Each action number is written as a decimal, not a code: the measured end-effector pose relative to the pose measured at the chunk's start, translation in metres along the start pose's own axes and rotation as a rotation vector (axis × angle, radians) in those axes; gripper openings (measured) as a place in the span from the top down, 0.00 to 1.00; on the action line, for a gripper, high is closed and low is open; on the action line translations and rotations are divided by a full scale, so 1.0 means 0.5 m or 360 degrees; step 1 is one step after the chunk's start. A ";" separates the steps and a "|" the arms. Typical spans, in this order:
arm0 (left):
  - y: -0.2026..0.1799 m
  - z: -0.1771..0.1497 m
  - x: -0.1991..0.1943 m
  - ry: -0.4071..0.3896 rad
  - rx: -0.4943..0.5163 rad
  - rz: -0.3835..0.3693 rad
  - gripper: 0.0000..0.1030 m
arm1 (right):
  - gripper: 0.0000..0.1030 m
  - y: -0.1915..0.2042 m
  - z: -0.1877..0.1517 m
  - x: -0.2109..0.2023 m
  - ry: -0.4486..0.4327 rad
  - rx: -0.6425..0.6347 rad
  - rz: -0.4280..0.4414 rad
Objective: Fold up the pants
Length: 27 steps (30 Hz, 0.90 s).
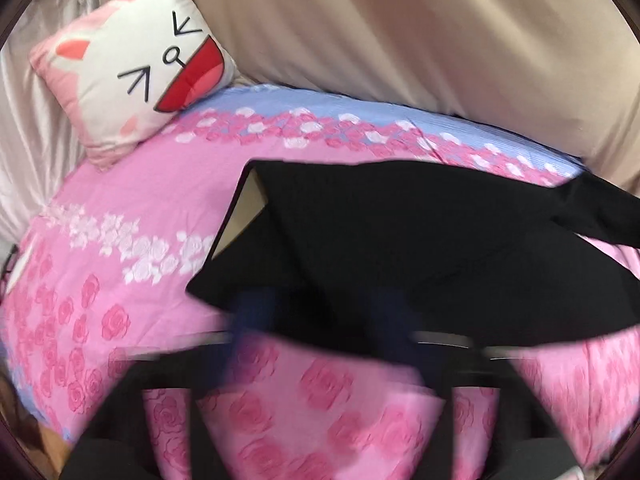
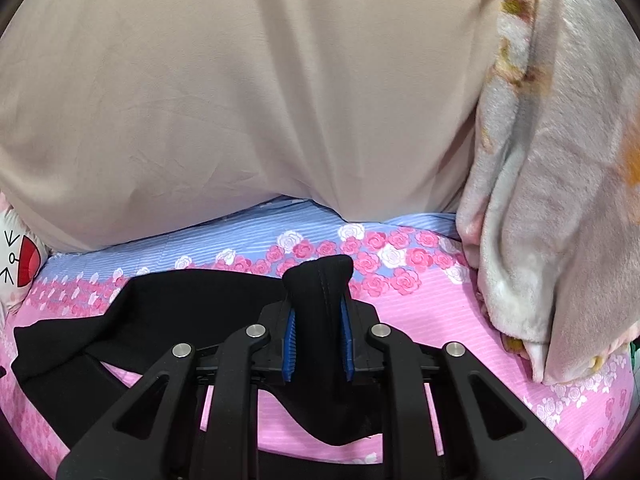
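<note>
Here, right tool pinches pants edge; left tool blurred, can't tell.

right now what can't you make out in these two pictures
- Left gripper, left wrist view: motion blur smears its fingers over the black pants, so open or shut is unclear.
- Pants, right wrist view: the right gripper and its arms cover the near part; overall fold hidden.
- Cat pillow, right wrist view: cut off by the left edge.
- Fleece blanket, right wrist view: runs off the right edge.
</note>
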State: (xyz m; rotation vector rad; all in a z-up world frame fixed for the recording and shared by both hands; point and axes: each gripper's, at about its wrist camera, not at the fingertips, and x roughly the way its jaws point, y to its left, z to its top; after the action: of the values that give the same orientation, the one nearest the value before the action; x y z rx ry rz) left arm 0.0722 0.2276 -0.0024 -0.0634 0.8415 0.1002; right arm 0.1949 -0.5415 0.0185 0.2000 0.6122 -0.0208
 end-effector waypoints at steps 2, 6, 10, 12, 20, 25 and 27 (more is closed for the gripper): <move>-0.013 0.012 0.020 -0.0035 -0.0021 0.0073 0.06 | 0.84 0.008 0.006 -0.004 -0.0009 -0.0010 0.0012; 0.023 0.022 0.045 0.0006 -0.0229 0.0026 0.07 | 0.84 0.014 0.005 -0.005 -0.0006 -0.0030 0.0024; 0.051 0.032 0.063 0.0007 -0.0312 0.0064 0.07 | 0.84 0.004 0.002 -0.001 -0.0006 -0.0011 0.0025; 0.060 0.041 0.090 0.0050 -0.0356 0.0071 0.07 | 0.84 0.000 0.002 0.001 -0.0007 0.0003 0.0024; 0.042 0.067 0.185 0.0318 -0.0333 -0.0141 0.78 | 0.84 0.012 0.004 0.013 0.0020 -0.0005 -0.0005; 0.121 0.150 0.157 0.0268 -0.0525 -0.0397 0.91 | 0.84 0.020 0.024 0.026 0.0020 0.0011 -0.0015; 0.134 0.190 0.103 0.0146 -0.0510 -0.0445 0.91 | 0.84 0.028 0.033 0.015 -0.0006 -0.0003 0.0000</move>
State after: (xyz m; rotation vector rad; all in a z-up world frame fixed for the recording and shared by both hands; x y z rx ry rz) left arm 0.1693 0.3067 0.0213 -0.4881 0.8944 -0.0321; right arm 0.2115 -0.5304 0.0297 0.1983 0.6086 -0.0210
